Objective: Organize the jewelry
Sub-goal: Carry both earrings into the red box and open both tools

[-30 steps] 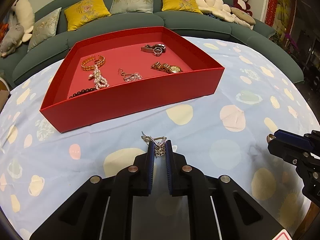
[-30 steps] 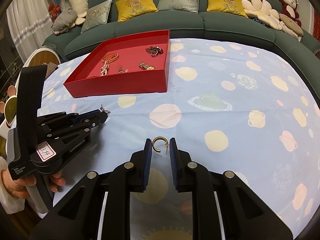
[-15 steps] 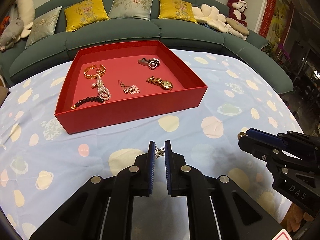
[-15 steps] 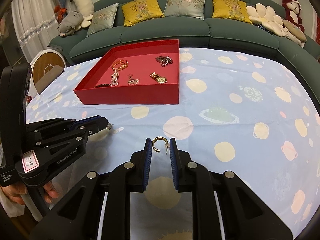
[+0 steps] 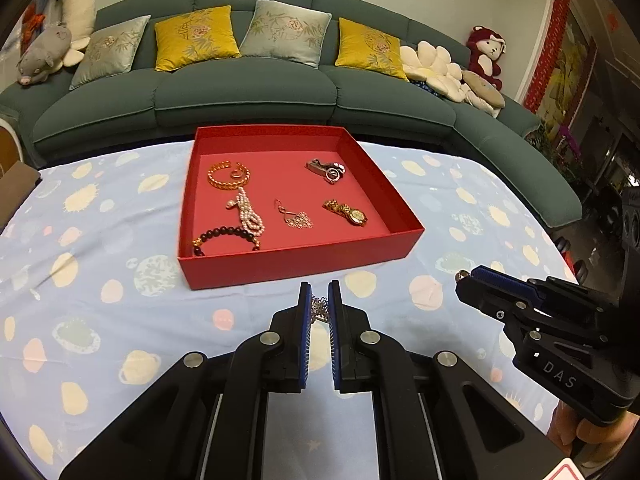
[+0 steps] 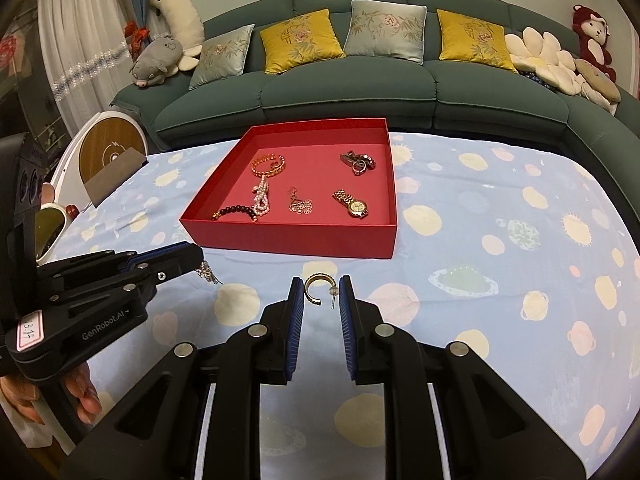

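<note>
My left gripper (image 5: 319, 300) pinches a silver filigree earring (image 5: 319, 309) between its pads, and my right gripper (image 6: 322, 294) clamps a gold hoop earring (image 6: 315, 289) (post hanging down); both hover above the tablecloth (image 6: 500, 280) just before the red tray (image 6: 292, 236).

The bench wears a soft, pale blue cloth with planet prints (image 6: 500, 208), matt and a little wrinkled. The red cardboard tray (image 5: 304, 262) looks like stiff paper, flat and dull. Inside it, the gold metal chain bracelet (image 5: 229, 175) and the gold metal watch (image 5: 347, 212) shine, and the black bead bracelet (image 5: 224, 234) is smooth and glossy. The left gripper (image 5: 320, 308) is hard black plastic with blue ribbed pads and shiny round metal bolts. The green fabric sofa (image 6: 344, 88) looks thick and matt.
</note>
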Action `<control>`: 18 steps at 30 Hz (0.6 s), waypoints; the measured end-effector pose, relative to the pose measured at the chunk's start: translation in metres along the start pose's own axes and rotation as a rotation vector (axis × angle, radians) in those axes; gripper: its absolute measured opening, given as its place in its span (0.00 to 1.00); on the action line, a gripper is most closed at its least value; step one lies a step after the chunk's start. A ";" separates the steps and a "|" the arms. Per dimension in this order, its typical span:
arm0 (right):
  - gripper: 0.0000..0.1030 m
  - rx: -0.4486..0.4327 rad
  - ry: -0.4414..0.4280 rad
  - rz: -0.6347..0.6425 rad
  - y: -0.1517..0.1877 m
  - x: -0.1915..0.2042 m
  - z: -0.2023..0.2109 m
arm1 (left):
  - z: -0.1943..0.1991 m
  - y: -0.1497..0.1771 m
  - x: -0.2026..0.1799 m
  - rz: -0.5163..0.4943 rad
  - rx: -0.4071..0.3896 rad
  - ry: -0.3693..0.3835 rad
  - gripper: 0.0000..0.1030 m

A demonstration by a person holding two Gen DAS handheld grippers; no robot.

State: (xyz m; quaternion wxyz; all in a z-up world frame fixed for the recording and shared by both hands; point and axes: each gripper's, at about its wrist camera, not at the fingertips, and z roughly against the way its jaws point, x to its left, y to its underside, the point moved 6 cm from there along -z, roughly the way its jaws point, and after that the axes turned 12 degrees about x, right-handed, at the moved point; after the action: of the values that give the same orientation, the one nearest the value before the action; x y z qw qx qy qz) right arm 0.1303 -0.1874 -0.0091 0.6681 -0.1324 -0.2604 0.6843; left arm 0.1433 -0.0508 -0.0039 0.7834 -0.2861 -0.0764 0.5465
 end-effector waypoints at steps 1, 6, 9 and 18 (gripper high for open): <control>0.17 -0.003 -0.001 0.001 -0.001 0.001 0.000 | 0.005 -0.002 0.006 0.012 -0.011 -0.002 0.06; 0.17 -0.012 -0.008 0.001 -0.009 0.005 0.001 | 0.025 -0.013 0.032 0.069 -0.050 -0.016 0.06; 0.17 -0.030 -0.015 -0.006 -0.019 0.007 0.005 | 0.037 -0.021 0.047 0.100 -0.077 -0.025 0.06; 0.17 -0.101 -0.045 -0.013 -0.065 0.014 0.023 | 0.054 -0.065 0.052 0.098 -0.119 -0.029 0.06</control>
State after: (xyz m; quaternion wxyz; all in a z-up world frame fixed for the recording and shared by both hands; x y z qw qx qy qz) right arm 0.1716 -0.1799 0.0468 0.6592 -0.1486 -0.3102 0.6686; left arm 0.1930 -0.0002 0.0655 0.7362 -0.3275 -0.1059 0.5827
